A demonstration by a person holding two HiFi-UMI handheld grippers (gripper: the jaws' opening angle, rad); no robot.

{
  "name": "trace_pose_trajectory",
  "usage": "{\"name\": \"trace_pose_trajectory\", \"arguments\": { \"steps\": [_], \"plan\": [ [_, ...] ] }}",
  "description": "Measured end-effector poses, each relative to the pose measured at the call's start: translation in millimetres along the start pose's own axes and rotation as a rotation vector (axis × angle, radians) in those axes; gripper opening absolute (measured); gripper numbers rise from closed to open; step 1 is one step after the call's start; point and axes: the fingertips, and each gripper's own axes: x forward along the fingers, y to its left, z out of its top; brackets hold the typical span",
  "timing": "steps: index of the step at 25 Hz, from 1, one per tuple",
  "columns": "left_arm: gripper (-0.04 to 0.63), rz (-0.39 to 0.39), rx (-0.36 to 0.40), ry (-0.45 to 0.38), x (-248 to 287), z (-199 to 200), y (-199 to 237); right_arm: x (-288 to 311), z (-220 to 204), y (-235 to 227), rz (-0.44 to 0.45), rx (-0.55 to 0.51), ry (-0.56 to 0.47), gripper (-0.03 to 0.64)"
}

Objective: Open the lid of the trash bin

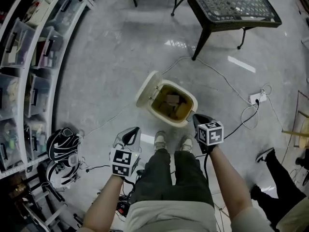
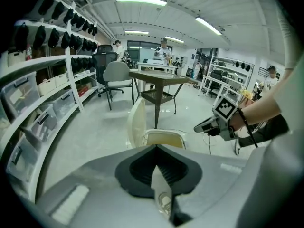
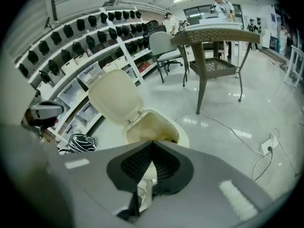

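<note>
Trash bin (image 1: 192, 104) stands on the floor (image 1: 111, 57) just ahead of the person's shoes (image 1: 160, 140), its lid (image 1: 146, 87) tipped up and open. What lies inside is too dim to name. Left gripper (image 1: 133, 132) and right gripper (image 1: 199, 120) hover nearby, fingers pressed together, holding nothing.

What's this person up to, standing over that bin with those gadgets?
A person stands over a cream bin on the floor, with a hand-held tool in each hand. The lid is already swung up and open, so the inside shows. The left tool and the right tool hover near the bin's front edge, one on each side. Both are closed and hold nothing, and neither seems to touch the bin or the lid.
</note>
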Motion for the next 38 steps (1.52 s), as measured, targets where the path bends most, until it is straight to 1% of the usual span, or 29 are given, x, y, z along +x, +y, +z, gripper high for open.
{"name": "trace_pose_trajectory", "arguments": {
  "steps": [5,9,14,19,22,24,30,35,38],
  "plan": [
    [0.002,0.007,0.023,-0.073,-44,62,-1,-75,51,35,0.023,-0.031,-0.085,0.003],
    [0.002,0.018,0.047,-0.132,-83,107,0,-137,88,71,0.044,-0.029,-0.169,0.003],
    [0.002,0.030,0.069,-0.195,-132,153,-2,-210,131,103,0.045,-0.113,-0.255,0.003],
    [0.002,0.051,0.123,-0.258,-177,190,-9,-281,178,133,0.053,-0.177,-0.369,0.003],
    [0.002,0.029,0.084,-0.300,-201,210,-14,-323,203,155,0.056,-0.221,-0.452,0.003],
    [0.002,0.016,0.081,-0.334,-218,226,-19,-351,217,171,0.057,-0.255,-0.505,0.003],
    [0.002,0.018,0.180,-0.424,-261,269,-37,-417,244,213,0.073,-0.312,-0.635,0.003],
    [0.002,0.024,0.281,-0.479,-294,299,-54,-450,247,231,0.084,-0.346,-0.680,0.003],
    [0.002,0.035,0.324,-0.508,-312,313,-64,-453,242,234,0.072,-0.391,-0.679,0.003]
  ]
}}
